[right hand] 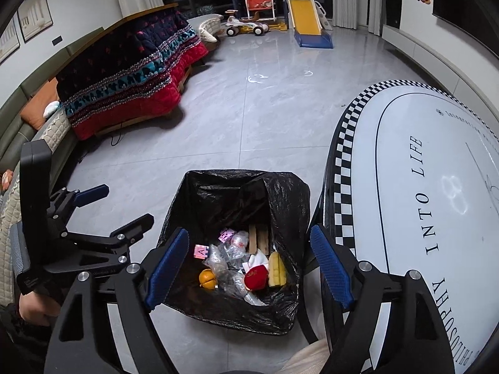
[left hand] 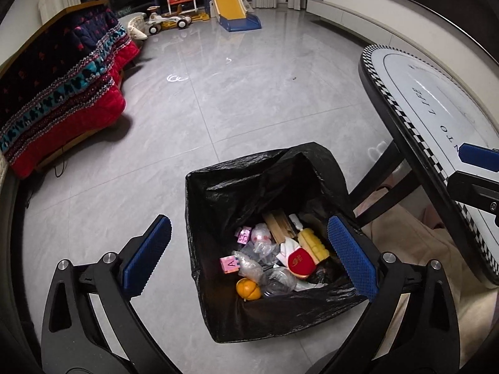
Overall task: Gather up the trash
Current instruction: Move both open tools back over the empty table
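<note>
Thin, crinkled black plastic bag (right hand: 280, 199) with a slight sheen; glossy grey floor tiles (left hand: 249, 99) at its twelve o'clock. Gripper pads (left hand: 146, 255) — blue, knobbly rubber-like texture — on matt black arms with metal bolts.

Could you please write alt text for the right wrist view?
The right gripper hangs open and empty above a black-lined trash bin holding an orange, plastic wrappers and toy blocks. The left gripper, also open, is at left, a checker-edged table at right.
</note>
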